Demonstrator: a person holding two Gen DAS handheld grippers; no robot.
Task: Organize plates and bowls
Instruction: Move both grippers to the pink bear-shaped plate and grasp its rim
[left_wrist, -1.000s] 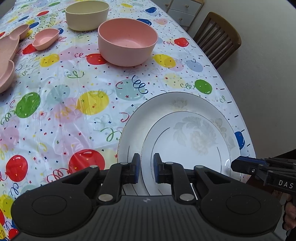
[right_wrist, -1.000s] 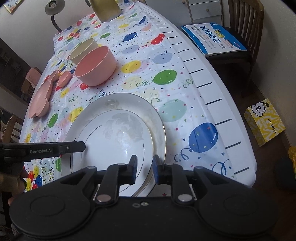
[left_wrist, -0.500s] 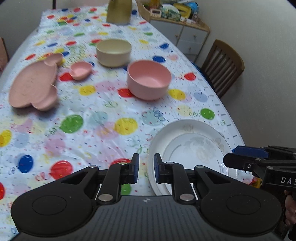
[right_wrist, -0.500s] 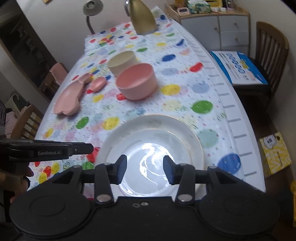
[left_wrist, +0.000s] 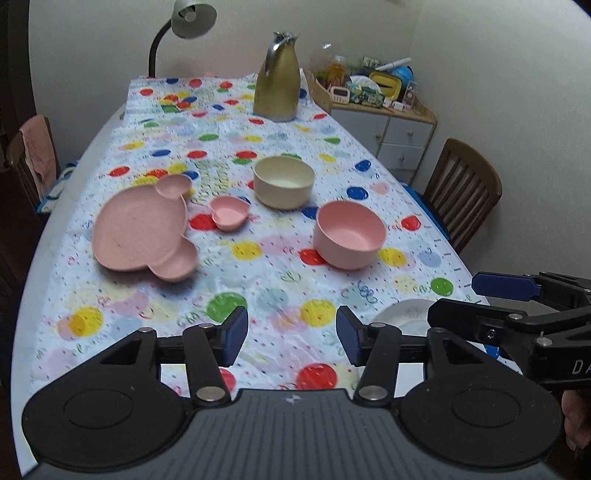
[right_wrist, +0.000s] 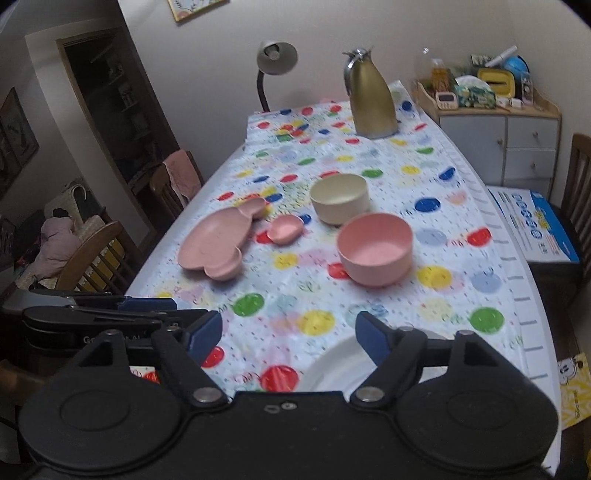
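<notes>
The white plates (left_wrist: 402, 316) (right_wrist: 334, 363) lie stacked at the near right of the table, mostly hidden behind both grippers. Farther off stand a pink bowl (left_wrist: 349, 234) (right_wrist: 373, 249), a cream bowl (left_wrist: 283, 181) (right_wrist: 339, 198), a small pink heart dish (left_wrist: 229, 212) (right_wrist: 286, 229) and a pink mouse-shaped plate (left_wrist: 142, 229) (right_wrist: 218, 243). My left gripper (left_wrist: 291, 334) hangs above the cloth, jaws opening, nothing between them. My right gripper (right_wrist: 289, 335) is raised above the plates, jaws opening wide and empty. Each gripper shows at the other view's edge.
A gold jug (left_wrist: 277, 90) (right_wrist: 371, 98) and a desk lamp (left_wrist: 184, 26) stand at the table's far end. Wooden chairs (left_wrist: 461, 188) (right_wrist: 99, 254) line both sides. A cabinet (right_wrist: 502, 140) with clutter stands at the back right; a blue box (right_wrist: 535, 225) rests on a chair.
Both grippers have risen and pulled back from the white plates and tilted up, so the whole table shows. Both jaws went from nearly closed to open.
</notes>
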